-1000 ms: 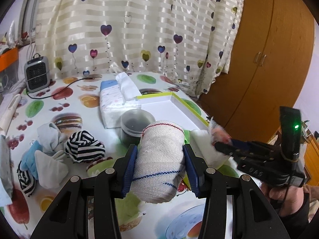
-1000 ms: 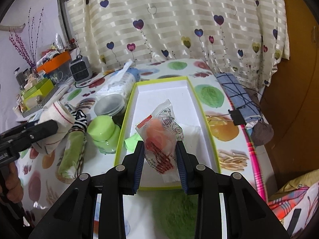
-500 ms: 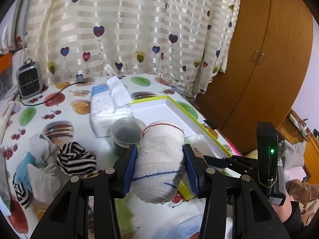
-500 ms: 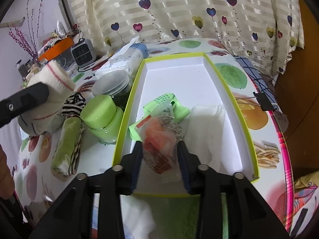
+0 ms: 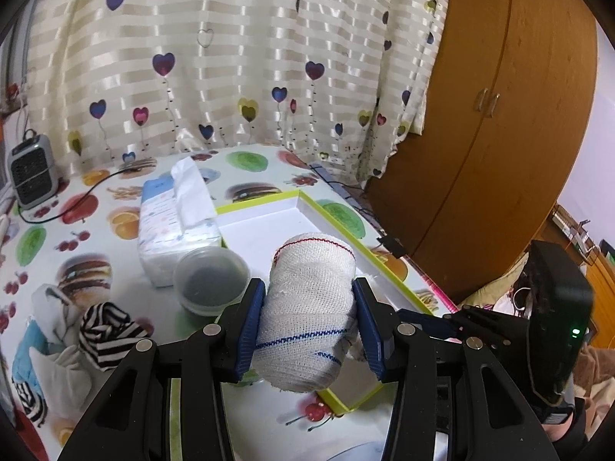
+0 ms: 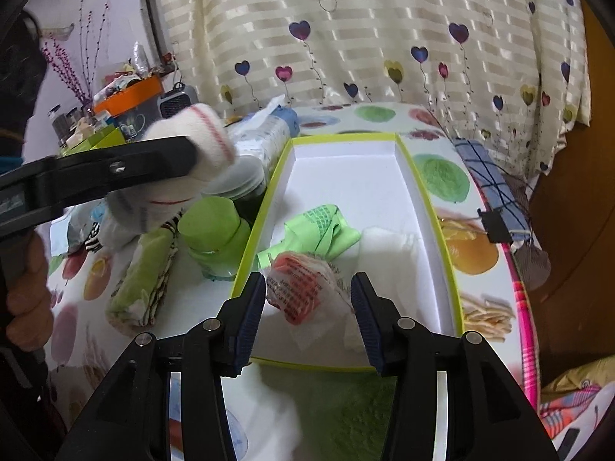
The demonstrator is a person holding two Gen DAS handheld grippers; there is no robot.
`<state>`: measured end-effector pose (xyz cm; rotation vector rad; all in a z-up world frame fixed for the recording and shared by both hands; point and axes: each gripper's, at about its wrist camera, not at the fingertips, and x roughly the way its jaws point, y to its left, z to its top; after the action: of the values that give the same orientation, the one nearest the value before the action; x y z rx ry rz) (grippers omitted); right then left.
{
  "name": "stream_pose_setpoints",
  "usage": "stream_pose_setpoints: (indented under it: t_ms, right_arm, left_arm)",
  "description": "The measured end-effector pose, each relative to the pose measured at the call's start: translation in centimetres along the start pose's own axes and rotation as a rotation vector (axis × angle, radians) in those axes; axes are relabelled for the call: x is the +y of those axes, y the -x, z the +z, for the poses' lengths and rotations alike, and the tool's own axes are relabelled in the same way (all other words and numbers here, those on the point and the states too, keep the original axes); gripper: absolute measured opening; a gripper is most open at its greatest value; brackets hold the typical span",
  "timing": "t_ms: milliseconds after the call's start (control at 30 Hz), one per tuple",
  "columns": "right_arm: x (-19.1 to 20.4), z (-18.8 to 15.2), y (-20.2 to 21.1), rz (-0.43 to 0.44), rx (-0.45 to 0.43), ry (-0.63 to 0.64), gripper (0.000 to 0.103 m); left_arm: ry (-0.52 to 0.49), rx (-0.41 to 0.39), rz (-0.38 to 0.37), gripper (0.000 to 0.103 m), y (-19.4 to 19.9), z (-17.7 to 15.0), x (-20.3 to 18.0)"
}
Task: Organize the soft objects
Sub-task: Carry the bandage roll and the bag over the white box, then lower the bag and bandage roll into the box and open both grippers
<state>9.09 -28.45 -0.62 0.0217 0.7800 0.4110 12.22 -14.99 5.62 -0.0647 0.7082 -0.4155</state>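
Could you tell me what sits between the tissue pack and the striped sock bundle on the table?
A lidded round plastic tub with dark contents stands between the tissue pack and the striped sock bundle, as the left wrist view shows.

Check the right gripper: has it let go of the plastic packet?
Yes: the right gripper is open. Its jaws, just opening, show gaps beside the plastic packet, which lies in the white box.

Home bedroom; heart curtain (image 5: 238, 57); wooden wardrobe (image 5: 499, 134)
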Motion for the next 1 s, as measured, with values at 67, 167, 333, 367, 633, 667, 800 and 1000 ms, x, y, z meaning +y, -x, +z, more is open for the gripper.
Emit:
stream_pose_setpoints:
  t_ms: [67,167,333,367,633,667,800,1000]
  right_arm:
    - [-0.2,0.0,0.3,0.013,-0.012,0.004,0.048]
    - [-0.5,-0.3,-0.6,0.033,0.023,0.002,0.048]
    - [-0.8,-1.0,-2.5,0.049,0.068,-0.043,0.048]
    - [-0.9,-0.8,-2.6,0.053,0.06,-0.05,0.048]
    - [-0.1,-0.5,-2.6,0.12,0.027,-0.029,0.048]
    - [-0.1,-0.6,-1.8,0.138,-0.002,-0.033,0.048]
    - [-0.8,-0.4,-0.1,0.093,-0.049,-0.043,0.048]
    - [-3.4,-1.1,1.8,-0.032,-0.065,-0.099,0.048]
  left_arm:
    - [-0.001,0.006,-0.003,0.045,-0.4,0.1,-0.2]
    - [-0.001,0.014,-0.003,0.045,-0.8,0.3,-0.4]
    - [-0.001,0.02,-0.002,0.045,-1.1,0.3,-0.5]
    - [0.002,0.02,-0.002,0.045,-1.1,0.4,-0.4]
    - [0.011,0.016,0.004,0.045,-1.3,0.7,0.0]
    - [0.012,0.016,0.003,0.045,-1.3,0.9,0.0]
    - [0.003,0.028,-0.015,0.045,-1.7,1.0,-0.3]
    - [-0.005,0.095,-0.054,0.045,-4.5,0.6,-2.0]
